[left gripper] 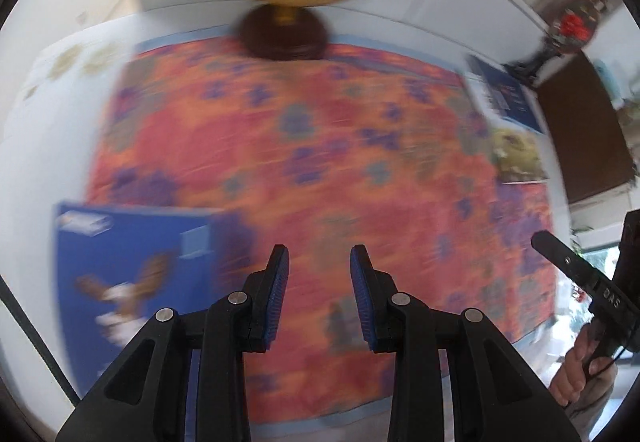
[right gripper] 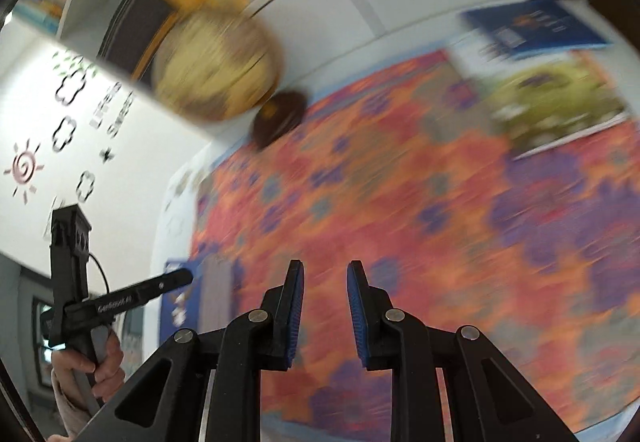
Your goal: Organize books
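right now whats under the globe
The globe stands on a dark round base at the far edge of the orange flowered cloth. Whether the base sits wholly on the cloth is blurred, and what lies beneath it is covered.

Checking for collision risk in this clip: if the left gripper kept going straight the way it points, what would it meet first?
Most likely the bare orange flowered cloth. The left gripper has nothing between its fingers, and the blue book lies off to its left. Blur makes depth uncertain.
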A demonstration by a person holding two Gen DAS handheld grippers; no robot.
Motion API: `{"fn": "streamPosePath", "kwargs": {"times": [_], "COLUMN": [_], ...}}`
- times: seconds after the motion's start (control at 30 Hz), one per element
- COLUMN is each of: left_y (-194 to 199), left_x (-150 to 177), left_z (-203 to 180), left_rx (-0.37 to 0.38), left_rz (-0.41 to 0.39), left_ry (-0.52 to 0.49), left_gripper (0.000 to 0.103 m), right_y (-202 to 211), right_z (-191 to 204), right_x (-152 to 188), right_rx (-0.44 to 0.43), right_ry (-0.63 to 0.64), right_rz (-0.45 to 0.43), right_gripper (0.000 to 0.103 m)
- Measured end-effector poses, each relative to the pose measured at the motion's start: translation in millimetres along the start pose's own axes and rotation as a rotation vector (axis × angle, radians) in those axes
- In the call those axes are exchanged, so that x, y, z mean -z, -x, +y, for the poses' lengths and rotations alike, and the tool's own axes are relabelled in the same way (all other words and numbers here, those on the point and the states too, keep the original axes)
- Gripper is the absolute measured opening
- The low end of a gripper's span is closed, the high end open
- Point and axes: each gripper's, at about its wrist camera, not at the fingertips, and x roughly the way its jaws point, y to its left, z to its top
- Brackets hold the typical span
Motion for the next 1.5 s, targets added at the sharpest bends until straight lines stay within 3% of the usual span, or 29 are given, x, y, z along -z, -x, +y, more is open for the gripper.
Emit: {"fn": "streamPosePath", "kwargs": {"times": [0.17, 0.37, 0.63, 0.77, 0.93, 1.03, 1.13, 1.3, 1.4, 1.43, 1.5], "left_y": [-40, -104, -172, -180, -185, -183, -176, -148, -133, -129, -116], "left_x": [-29, -61, -82, -91, -102, -100, -94, -71, -52, -53, -67], "left_z": [-84, -170, -220, -231, -240, -244, -236, -222, -210, -204, -202], "left_rx": [0.094, 0.195, 0.209, 0.174, 0.166, 0.142, 0.138, 0.122, 0.019, -0.003, 0.012], "left_rz": [-0.028, -0.021, 0.031, 0.004, 0.005, 0.000, 0.000, 0.008, 0.067, 0.067, -0.001], "left_ry": [-0.051, -0.080, -0.046, -0.046, -0.080, -0.143, -0.161, -0.184, -0.226, -0.202, -0.176], "left_gripper": [0.029, 0.029, 0.029, 0.032, 0.034, 0.034, 0.034, 0.035, 0.034, 0.034, 0.034], "right_y": [30, 31, 8, -14, -32, -36, -32, -30, -24, -17, 0], "right_z": [-61, -153, -225, -234, -233, -217, -219, -198, -178, -175, -181], "right_x": [-40, -92, -132, -146, -151, -143, -138, -104, -78, -76, -89], "right_rx": [0.098, 0.216, 0.293, 0.331, 0.198, 0.238, 0.157, 0.098, 0.013, -0.001, 0.073], "right_ry": [0.027, -0.010, -0.009, 0.058, 0.069, 0.160, 0.135, 0.216, 0.307, 0.327, 0.346], "right_rz": [-0.074, -0.106, -0.072, -0.035, 0.030, 0.063, 0.115, 0.237, 0.331, 0.325, 0.229], "right_gripper": [0.021, 0.021, 0.021, 0.021, 0.029, 0.030, 0.030, 0.032, 0.032, 0.032, 0.032]}}
